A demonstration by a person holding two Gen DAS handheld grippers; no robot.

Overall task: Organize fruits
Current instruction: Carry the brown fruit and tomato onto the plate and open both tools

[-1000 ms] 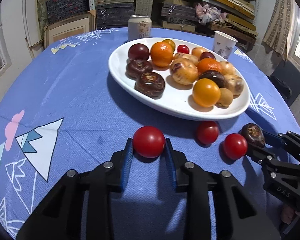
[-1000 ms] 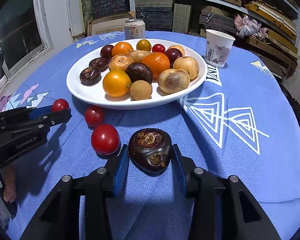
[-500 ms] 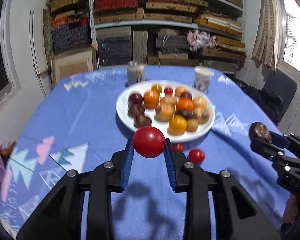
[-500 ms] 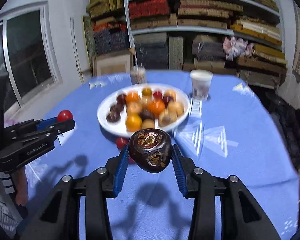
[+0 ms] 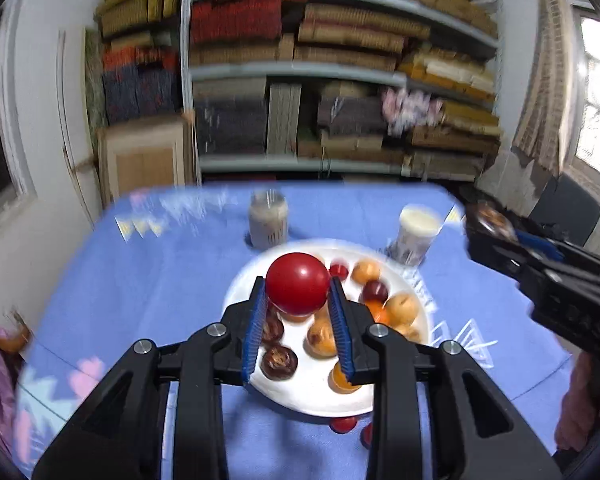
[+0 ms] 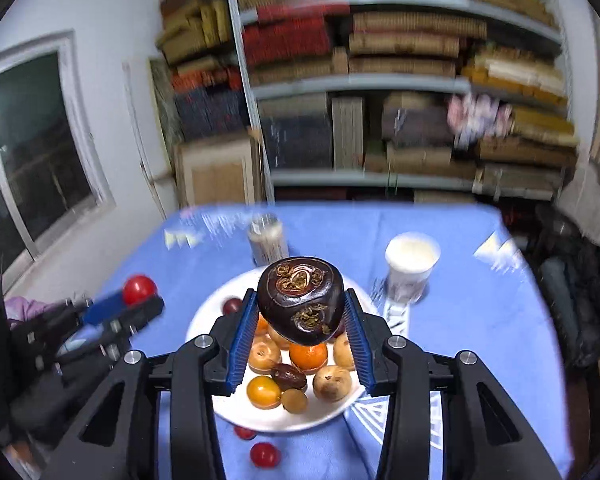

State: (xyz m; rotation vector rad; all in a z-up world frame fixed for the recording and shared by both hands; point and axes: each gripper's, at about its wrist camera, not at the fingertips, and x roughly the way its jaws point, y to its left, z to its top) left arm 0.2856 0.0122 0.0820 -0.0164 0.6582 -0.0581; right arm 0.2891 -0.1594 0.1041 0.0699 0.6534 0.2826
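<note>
My left gripper (image 5: 298, 320) is shut on a red tomato (image 5: 298, 289) and holds it high above the white plate (image 5: 300, 400) of mixed fruit. My right gripper (image 6: 300, 340) is shut on a dark brown fruit (image 6: 301, 305), also held high over the plate (image 6: 268, 420). Two small red tomatoes (image 6: 265, 454) lie on the blue tablecloth just in front of the plate. The left gripper with its tomato (image 6: 139, 289) shows at the left of the right wrist view.
A can (image 5: 269, 224) and a paper cup (image 5: 418, 232) stand behind the plate. The round table has a blue patterned cloth (image 5: 160, 280). Shelves of stacked boxes (image 5: 340, 80) fill the back wall. A dark chair (image 6: 572, 300) stands at the right.
Both grippers have lifted their fruit off the cloth and risen well above the table, moving toward the plate. The view is blurred by motion.
</note>
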